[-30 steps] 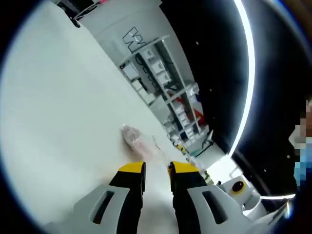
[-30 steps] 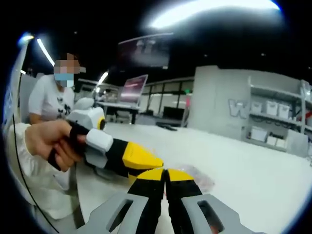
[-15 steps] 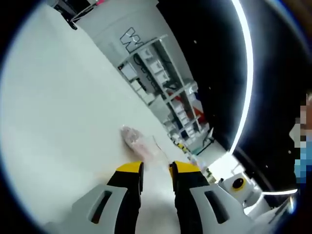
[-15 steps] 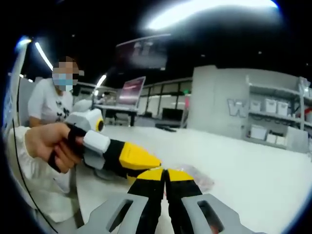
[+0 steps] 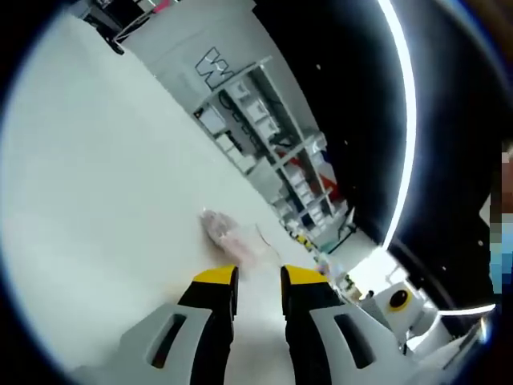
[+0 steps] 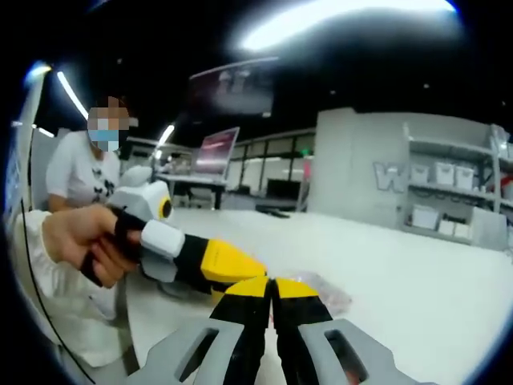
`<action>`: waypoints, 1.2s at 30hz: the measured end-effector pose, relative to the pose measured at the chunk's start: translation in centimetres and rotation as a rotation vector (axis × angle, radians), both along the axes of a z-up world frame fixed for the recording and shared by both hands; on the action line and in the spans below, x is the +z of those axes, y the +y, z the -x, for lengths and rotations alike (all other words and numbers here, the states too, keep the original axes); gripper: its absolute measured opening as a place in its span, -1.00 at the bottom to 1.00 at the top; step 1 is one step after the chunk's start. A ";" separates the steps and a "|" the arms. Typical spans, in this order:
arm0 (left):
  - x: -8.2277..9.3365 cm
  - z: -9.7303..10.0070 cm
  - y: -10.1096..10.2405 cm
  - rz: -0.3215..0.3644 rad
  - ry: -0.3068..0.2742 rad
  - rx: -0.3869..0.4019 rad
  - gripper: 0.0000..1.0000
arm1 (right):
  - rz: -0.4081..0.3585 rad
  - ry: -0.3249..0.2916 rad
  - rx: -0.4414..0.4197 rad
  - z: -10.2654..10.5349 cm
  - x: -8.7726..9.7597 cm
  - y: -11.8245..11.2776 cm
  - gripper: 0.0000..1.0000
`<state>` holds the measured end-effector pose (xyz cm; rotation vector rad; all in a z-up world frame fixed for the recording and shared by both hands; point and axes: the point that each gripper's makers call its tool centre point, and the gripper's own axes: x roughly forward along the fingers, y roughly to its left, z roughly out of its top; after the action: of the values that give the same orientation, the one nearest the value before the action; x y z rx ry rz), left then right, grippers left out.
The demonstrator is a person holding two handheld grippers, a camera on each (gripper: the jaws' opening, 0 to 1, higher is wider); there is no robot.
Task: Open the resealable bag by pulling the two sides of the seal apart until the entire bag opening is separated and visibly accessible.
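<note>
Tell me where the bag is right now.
The bag lies on the white table, just ahead of the left gripper. In the right gripper view it shows just beyond the right gripper, with the left gripper alongside.

Table (image 5: 104, 184) white. Bag (image 5: 228, 235) clear, pinkish. Both grippers: black fingers (image 6: 298, 309), yellow tips, grey bodies. Shelf (image 6: 449, 200) white.

The resealable bag (image 5: 228, 237) lies on the tabletop (image 5: 96, 200) just ahead of the left claw (image 5: 258, 277); shelves (image 5: 264, 136) stand beyond it; the left claw (image 6: 232, 263) sits left of the right claw (image 6: 271, 287), tips nearly touching; the bag (image 6: 325, 290) lies just behind.
</note>
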<state>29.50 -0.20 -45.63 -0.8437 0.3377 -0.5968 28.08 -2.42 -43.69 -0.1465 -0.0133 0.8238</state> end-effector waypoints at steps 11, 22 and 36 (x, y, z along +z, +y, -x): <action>-0.1 -0.3 0.0 -0.006 0.000 0.007 -0.56 | 0.003 0.006 0.007 0.1 -0.2 0.1 -1.00; 0.3 -0.4 -0.1 -0.020 -0.079 0.016 -0.57 | -0.001 0.015 0.016 0.1 -0.4 0.1 -1.00; 0.2 -0.1 -0.6 0.022 -0.091 -0.009 -0.93 | 0.027 0.022 0.020 0.1 -0.9 0.2 -1.00</action>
<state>29.57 -0.83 -45.41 -0.8336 0.2525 -0.6458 27.94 -2.26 -44.63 -0.1631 0.0168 0.8453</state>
